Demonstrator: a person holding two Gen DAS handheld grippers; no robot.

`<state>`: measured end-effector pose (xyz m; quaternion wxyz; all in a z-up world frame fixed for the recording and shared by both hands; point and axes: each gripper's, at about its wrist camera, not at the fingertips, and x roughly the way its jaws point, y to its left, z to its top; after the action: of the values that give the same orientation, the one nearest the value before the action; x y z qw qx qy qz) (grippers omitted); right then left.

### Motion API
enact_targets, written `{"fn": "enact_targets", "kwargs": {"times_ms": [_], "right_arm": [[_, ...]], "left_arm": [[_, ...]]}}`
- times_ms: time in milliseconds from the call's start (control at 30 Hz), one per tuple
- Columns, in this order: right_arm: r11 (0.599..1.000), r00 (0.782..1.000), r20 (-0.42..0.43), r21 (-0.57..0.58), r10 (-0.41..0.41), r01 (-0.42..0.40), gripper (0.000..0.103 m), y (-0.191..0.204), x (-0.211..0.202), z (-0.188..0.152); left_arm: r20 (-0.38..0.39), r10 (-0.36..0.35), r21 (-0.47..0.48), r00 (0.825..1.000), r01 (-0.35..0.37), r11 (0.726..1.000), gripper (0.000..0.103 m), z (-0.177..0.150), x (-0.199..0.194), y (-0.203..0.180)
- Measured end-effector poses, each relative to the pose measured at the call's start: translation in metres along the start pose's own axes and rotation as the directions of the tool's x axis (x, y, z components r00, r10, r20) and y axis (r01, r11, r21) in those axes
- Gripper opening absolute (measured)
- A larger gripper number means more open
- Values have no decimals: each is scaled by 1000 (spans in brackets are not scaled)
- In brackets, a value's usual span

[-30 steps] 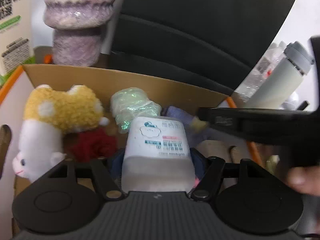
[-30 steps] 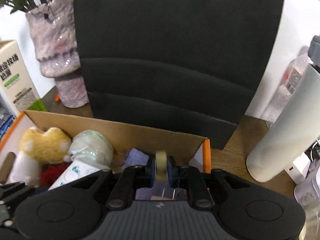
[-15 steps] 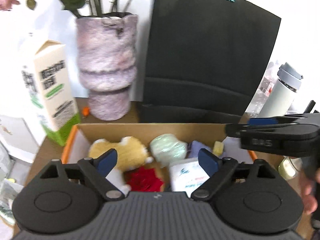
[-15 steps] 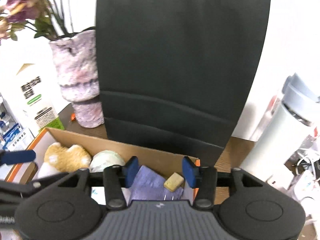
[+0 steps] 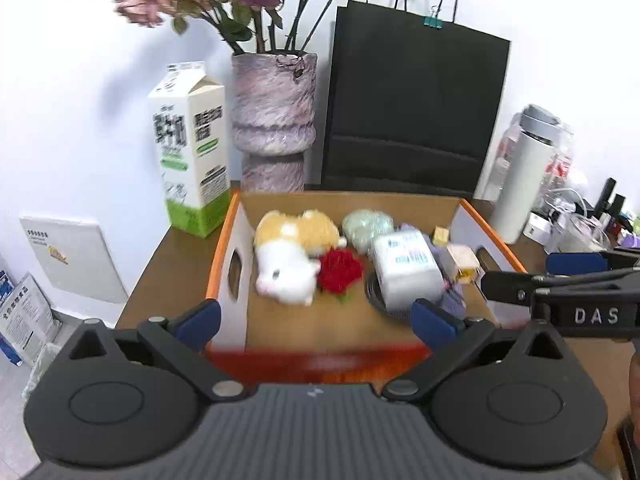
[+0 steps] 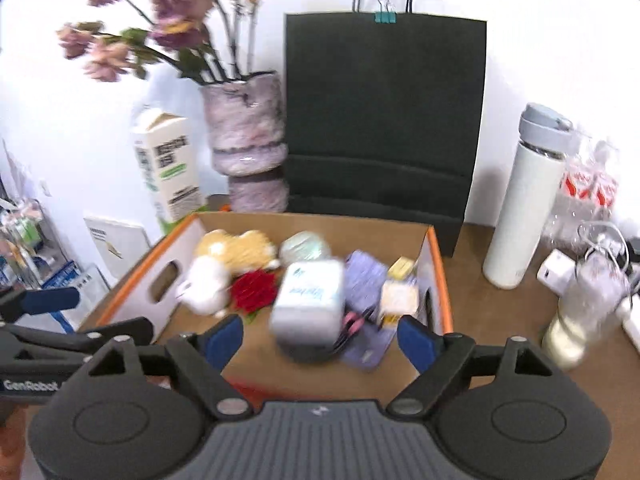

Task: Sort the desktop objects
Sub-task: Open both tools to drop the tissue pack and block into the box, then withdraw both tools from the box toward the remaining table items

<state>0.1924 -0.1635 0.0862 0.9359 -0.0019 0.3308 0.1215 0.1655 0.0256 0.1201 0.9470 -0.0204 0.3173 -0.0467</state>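
Here, white wipes pack (image 5: 404, 268), blue label

Left gripper (image 5: 316, 322): jaws spread wide, blue fingertips (image 5: 199, 319) apart, nothing between them.
Right gripper (image 6: 320, 340): jaws spread wide, empty; level with the left gripper, just to its right.
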Motion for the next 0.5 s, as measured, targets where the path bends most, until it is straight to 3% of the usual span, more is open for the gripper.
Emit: {"fn": "enact_targets", "kwargs": {"times_ms": [300,500], "right_arm": [[996,1000,23,87,5,-7,86,14,-50,-89],[996,997,12,33,-79,79,86,16,-69,-150]], "left_arm": [[2,26,-26,1000,-26,999,103,-79,-46,5],[-18,74,-62,997,-75,995,103,-145,-72,12]]}}
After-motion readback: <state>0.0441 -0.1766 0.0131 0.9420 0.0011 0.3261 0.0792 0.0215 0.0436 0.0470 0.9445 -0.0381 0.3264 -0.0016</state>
